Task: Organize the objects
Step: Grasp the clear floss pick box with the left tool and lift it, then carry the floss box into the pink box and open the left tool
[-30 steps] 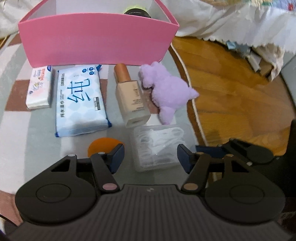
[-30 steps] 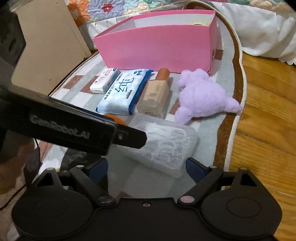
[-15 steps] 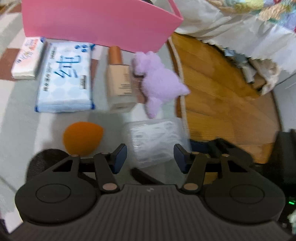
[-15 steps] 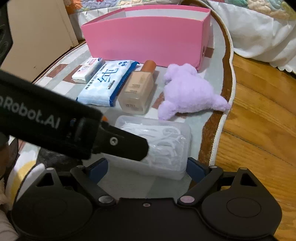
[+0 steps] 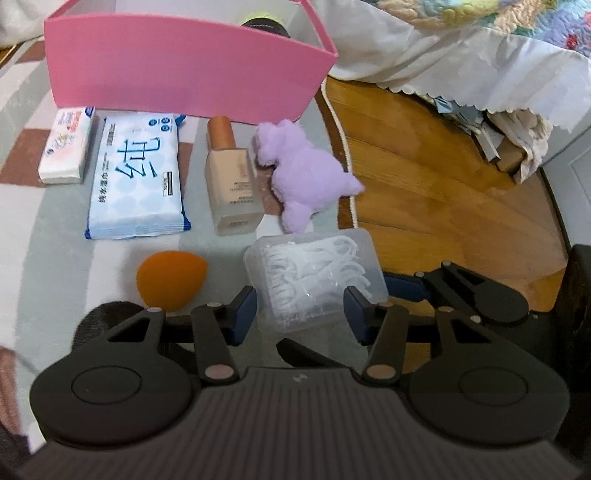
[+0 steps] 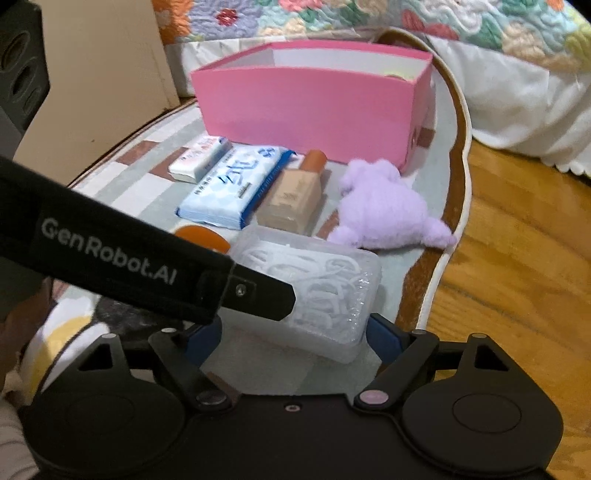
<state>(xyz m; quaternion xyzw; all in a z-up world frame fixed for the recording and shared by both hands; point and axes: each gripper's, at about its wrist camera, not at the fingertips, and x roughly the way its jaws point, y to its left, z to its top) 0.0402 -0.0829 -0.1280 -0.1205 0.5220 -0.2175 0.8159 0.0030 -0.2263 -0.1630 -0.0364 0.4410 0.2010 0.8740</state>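
Observation:
A clear box of white floss picks (image 5: pixel 314 273) (image 6: pixel 325 291) lies on the rug's near right part. My left gripper (image 5: pixel 300 314) hovers over its near end; the jaws are closing, the box sits between the blue pads, and the pads do not press it. The right gripper (image 6: pixel 295 339) frames the same box from the other side; its jaws are closing too, wide apart and clear of it. An orange sponge (image 5: pixel 170 277) lies left of the box. Behind stand a foundation bottle (image 5: pixel 232 184), a purple plush (image 5: pixel 303 173), a wipes pack (image 5: pixel 136 177) and a tissue pack (image 5: pixel 66 144).
An open pink box (image 5: pixel 184 74) (image 6: pixel 314 103) stands behind the row with a dark round thing (image 5: pixel 264 26) inside. The rug's edge (image 6: pixel 454 221) meets wooden floor (image 5: pixel 443 192) on the right. A quilted bed (image 6: pixel 480 55) is behind, a beige cabinet (image 6: pixel 103 74) on the left.
The left gripper's jaws have narrowed and its view has drawn back, so the whole orange sponge shows. The right gripper's jaws narrowed slightly. The floss box has stayed put.

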